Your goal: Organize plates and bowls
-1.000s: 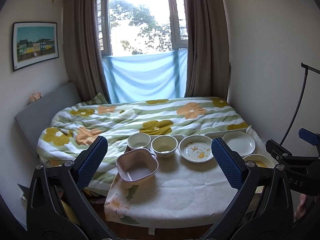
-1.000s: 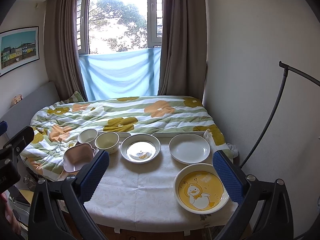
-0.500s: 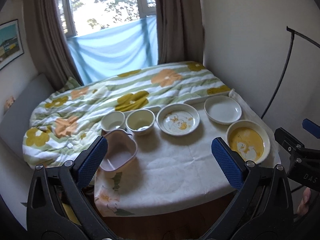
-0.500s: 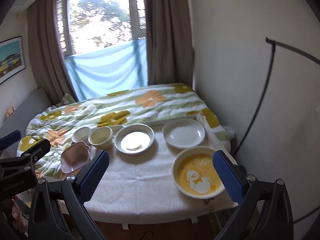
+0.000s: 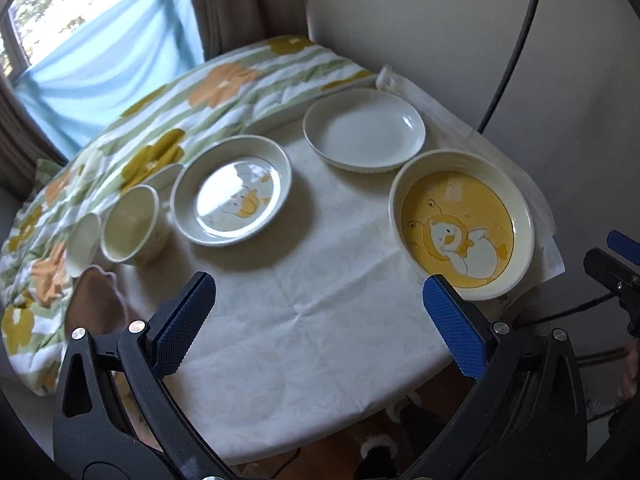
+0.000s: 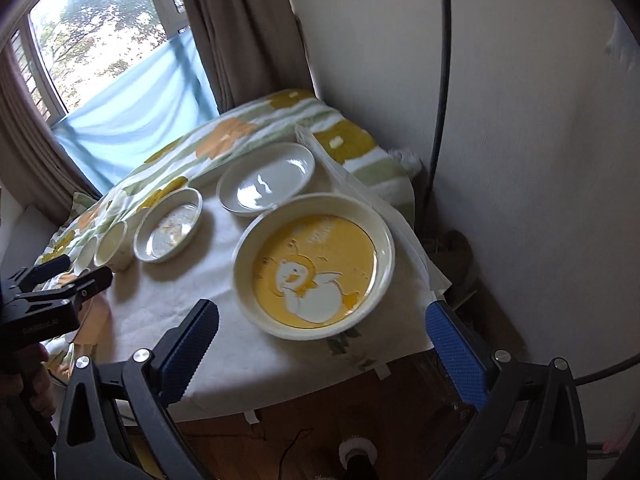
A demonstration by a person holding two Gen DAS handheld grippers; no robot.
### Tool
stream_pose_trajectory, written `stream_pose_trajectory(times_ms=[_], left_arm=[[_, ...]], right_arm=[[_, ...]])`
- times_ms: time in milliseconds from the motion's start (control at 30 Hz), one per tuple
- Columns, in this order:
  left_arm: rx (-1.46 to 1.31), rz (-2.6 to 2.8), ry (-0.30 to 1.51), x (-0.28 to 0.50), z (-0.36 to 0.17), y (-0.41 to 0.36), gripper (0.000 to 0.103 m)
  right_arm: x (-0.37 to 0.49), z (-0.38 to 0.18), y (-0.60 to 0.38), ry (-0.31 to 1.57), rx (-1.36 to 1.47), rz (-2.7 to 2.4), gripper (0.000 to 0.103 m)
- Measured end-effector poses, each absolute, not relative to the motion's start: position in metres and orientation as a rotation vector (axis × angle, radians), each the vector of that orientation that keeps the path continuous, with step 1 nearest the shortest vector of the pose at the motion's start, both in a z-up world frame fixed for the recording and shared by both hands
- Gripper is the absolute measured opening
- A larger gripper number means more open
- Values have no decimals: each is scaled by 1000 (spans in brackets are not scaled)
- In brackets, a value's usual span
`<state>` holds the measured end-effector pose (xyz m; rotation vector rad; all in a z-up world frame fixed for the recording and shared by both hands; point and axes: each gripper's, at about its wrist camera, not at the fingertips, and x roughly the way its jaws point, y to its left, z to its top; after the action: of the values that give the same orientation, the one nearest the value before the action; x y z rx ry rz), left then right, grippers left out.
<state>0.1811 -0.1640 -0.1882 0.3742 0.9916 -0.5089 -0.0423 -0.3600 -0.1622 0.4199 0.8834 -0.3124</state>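
While both spread wide, left tool (image 5: 316,308) and right tool (image 6: 320,328) grip nothing.

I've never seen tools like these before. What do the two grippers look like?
Both match: the left gripper and right gripper are black plastic clamp-like frames with silver rivets, each finger tipped with a textured blue pad. Faint lettering marks the left gripper's body in the right wrist view.
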Motion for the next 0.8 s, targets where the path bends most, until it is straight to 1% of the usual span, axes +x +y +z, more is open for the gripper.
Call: stream_pose_trajectory(times_ms=[67, 133, 167, 233, 267, 300, 333, 367, 400, 467, 500, 567, 600, 667, 733, 767, 800], left_arm=[[384, -552, 1040, 191, -208, -182, 103], [396, -583, 1089, 202, -227, -198, 102], [394, -598, 1112, 207, -236, -205, 102], [379, -634, 1159, 218, -252, -217, 98], [369, -653, 1183, 222, -259, -223, 91], [358, -674, 1213, 229, -267, -227, 80], [349, -685, 1241, 233, -273, -232, 75], [342, -690, 1263, 236, -279, -236, 67], [333, -695, 1282, 240, -284, -240, 60], [324, -699, 1310, 245, -294, -247, 54], [323, -700, 1317, 247, -297, -249, 50], [327, -706, 1323, 248, -302, -255, 46], [326, -711, 1325, 248, -303, -257, 40], [322, -725, 1332, 250, -306, -260, 33], [314, -735, 1345, 251, -307, -261, 27], [302, -745, 1349, 251, -306, -262, 22], [300, -747, 1349, 250, -305, -263, 19]], right_arm=[[-37, -176, -376, 894, 454, -296, 100], [-28, -193, -393, 919, 490, -273, 89], [-23, -201, -400, 934, 510, -261, 86], [-13, -216, -414, 958, 543, -237, 74], [-7, -225, -421, 974, 556, -229, 72], [-2, -231, -426, 982, 564, -224, 67], [3, -238, -433, 995, 581, -214, 63], [9, -243, -436, 1002, 593, -207, 61], [12, -247, -441, 1009, 602, -199, 58], [18, -253, -449, 1018, 610, -178, 53], [21, -256, -455, 1018, 613, -167, 49], [27, -259, -458, 1022, 616, -145, 42], [28, -260, -460, 1026, 618, -135, 34], [35, -265, -463, 1036, 621, -122, 31], [38, -267, -465, 1047, 618, -111, 25], [40, -268, -465, 1053, 615, -110, 24], [41, -269, -465, 1059, 611, -110, 22]])
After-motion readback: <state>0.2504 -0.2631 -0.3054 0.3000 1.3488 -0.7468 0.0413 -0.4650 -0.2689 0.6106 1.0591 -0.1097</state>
